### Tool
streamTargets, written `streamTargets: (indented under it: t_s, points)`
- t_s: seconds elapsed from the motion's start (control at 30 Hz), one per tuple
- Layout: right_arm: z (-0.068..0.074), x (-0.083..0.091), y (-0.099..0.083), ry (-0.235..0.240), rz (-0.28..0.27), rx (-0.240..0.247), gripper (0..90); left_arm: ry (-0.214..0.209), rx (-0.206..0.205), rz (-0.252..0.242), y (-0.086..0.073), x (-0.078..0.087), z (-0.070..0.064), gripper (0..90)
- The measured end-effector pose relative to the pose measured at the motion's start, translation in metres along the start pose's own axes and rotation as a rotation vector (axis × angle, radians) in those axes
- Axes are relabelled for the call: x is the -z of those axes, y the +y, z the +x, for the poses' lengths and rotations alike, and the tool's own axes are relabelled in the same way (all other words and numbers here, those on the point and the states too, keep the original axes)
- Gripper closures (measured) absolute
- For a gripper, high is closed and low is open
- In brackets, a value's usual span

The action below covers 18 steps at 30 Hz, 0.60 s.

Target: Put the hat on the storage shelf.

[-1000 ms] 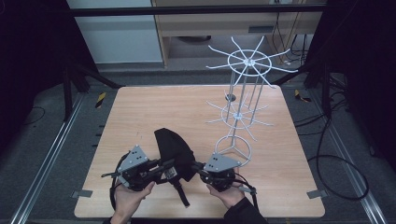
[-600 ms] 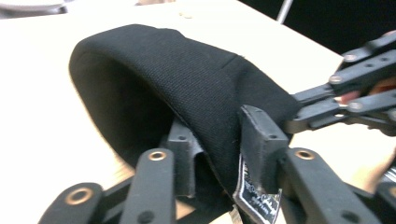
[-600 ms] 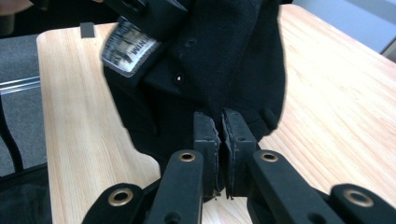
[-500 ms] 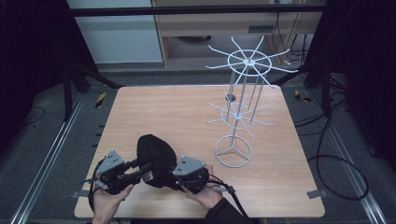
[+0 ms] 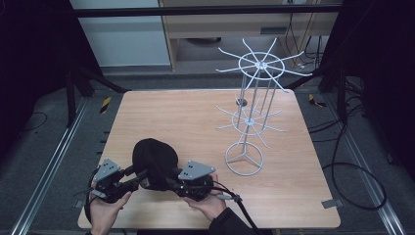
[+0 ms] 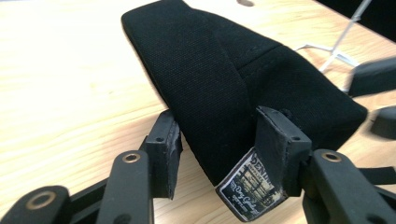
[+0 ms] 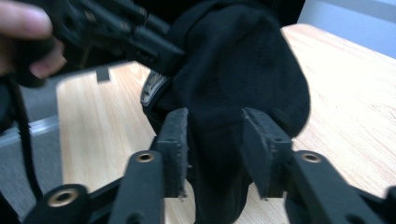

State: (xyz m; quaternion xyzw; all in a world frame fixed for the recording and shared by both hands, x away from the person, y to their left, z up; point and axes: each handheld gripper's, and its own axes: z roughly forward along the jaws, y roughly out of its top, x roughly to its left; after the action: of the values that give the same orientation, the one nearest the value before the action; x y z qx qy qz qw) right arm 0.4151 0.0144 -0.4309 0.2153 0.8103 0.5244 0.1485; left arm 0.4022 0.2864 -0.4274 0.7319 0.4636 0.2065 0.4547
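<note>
A black cap [image 5: 155,159] is held just above the table's front left, between both grippers. My left gripper [image 5: 142,178] is shut on its left lower edge. In the left gripper view the jaws [image 6: 219,140] clamp the cap [image 6: 224,79] beside a small woven label [image 6: 247,189]. My right gripper [image 5: 171,182] is shut on the cap's right side. Thick black fabric [image 7: 243,70] fills the space between that gripper's pads [image 7: 217,135].
A white wire rack [image 5: 262,65] with two tiers of spokes stands on a ring base [image 5: 243,159] to the right of the cap. The wooden table [image 5: 186,117] has bare surface behind the cap. Its front edge lies just under my hands.
Both grippers have carried the cap to the left along the front edge. The cap has gone from a flattened, hanging shape to a rounded dome.
</note>
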Motion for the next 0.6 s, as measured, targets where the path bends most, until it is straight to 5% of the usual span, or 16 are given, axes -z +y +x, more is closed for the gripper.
streamTargets:
  t_s: [0.1, 0.33, 0.37, 0.43, 0.6]
  points:
    - [-0.010, 0.015, -0.003, -0.013, -0.031, -0.038, 55.0, 0.043, 0.017, 0.013, -0.005, 0.002, 0.010, 47.5]
    - [-0.026, 0.040, -0.022, -0.065, 0.008, -0.055, 53.0, 0.080, 0.083, 0.068, -0.020, -0.005, 0.034, 46.1]
    - [-0.026, 0.040, -0.022, -0.065, 0.008, -0.055, 53.0, 0.080, 0.083, 0.068, -0.020, -0.005, 0.034, 45.6]
    - [-0.030, 0.049, -0.032, -0.080, 0.028, -0.051, 52.0, 0.144, 0.052, 0.102, -0.024, -0.008, 0.039, 45.4]
    - [-0.038, 0.064, -0.046, -0.113, 0.040, -0.072, 51.1, 0.164, 0.064, 0.139, -0.029, -0.012, 0.045, 44.3]
